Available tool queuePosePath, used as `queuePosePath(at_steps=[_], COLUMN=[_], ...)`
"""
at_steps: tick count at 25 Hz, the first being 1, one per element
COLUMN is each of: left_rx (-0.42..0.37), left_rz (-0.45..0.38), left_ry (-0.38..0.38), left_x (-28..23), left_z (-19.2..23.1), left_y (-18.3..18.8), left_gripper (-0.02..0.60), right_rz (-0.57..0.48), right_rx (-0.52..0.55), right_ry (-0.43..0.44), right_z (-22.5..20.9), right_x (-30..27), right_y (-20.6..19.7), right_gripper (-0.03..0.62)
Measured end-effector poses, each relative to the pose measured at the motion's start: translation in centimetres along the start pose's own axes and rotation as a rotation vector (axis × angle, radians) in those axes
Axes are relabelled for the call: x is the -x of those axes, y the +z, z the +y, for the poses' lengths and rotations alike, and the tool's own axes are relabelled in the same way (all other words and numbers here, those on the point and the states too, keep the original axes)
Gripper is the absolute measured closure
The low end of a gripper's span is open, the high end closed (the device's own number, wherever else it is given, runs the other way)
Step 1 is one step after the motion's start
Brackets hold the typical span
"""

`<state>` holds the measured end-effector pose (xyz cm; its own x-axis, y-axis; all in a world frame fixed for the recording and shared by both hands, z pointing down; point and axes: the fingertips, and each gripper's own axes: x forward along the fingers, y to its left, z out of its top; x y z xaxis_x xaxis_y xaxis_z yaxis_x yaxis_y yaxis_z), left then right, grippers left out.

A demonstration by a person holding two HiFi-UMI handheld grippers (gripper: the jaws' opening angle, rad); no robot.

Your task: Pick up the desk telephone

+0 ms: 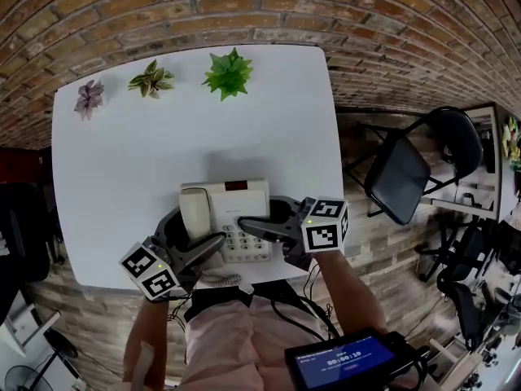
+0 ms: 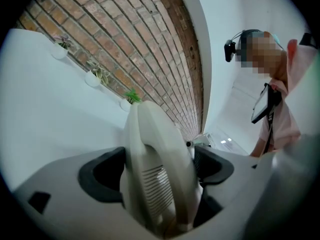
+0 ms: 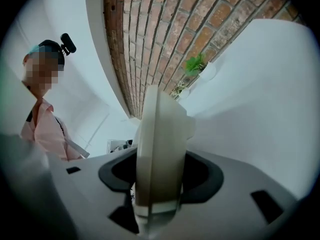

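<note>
Smooth cream plastic desk telephone sits on the matte white counter, right between both tongs. Left tongs are clamped on the rounded handset by its slotted grille. Right tongs are pinching the telephone's flat slab-like edge.

Overhead plus two close telephone views

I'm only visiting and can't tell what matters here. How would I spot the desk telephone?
Find the white table against the brick wall. At its near edge is the desk telephone: cream, with handset and keypad, unlike the three plants along the far edge.
</note>
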<state>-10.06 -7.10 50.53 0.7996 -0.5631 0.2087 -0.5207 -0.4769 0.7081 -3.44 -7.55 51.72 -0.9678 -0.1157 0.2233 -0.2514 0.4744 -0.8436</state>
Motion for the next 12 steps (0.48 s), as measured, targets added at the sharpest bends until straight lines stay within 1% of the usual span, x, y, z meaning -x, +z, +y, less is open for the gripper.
queuePosePath(at_steps=[2, 4, 6, 8, 10, 12], left_rx=[0.027, 0.041, 0.026, -0.010, -0.025, 0.014], left_rz=[0.012, 0.020, 0.027, 0.038, 0.047, 0.041], left_ry=[0.011, 0.044, 0.089, 0.112, 0.104, 0.073], left_x=[-0.27, -0.53, -0.82, -1.08, -0.90, -0.13], left_z=[0.34, 0.66, 0.77, 0.62, 0.47, 0.55], left_y=[0.08, 0.03, -0.18, -0.48, -0.56, -0.38], left_gripper=[0.147, 0.149, 0.149, 0.149, 0.147, 0.143], right_rz=[-0.002, 0.006, 0.016, 0.020, 0.018, 0.014], right_rx=[-0.007, -0.013, -0.021, -0.025, -0.016, -0.005], right_ry=[0.004, -0.003, -0.018, -0.025, -0.014, 0.002], right_z=[-0.11, -0.27, -0.42, -0.52, -0.43, -0.28], right_x=[0.03, -0.01, -0.12, -0.18, -0.15, -0.02], right_y=[0.11, 0.12, 0.06, 0.02, -0.01, -0.04], right_gripper=[0.361, 0.359, 0.356, 0.358, 0.361, 0.367])
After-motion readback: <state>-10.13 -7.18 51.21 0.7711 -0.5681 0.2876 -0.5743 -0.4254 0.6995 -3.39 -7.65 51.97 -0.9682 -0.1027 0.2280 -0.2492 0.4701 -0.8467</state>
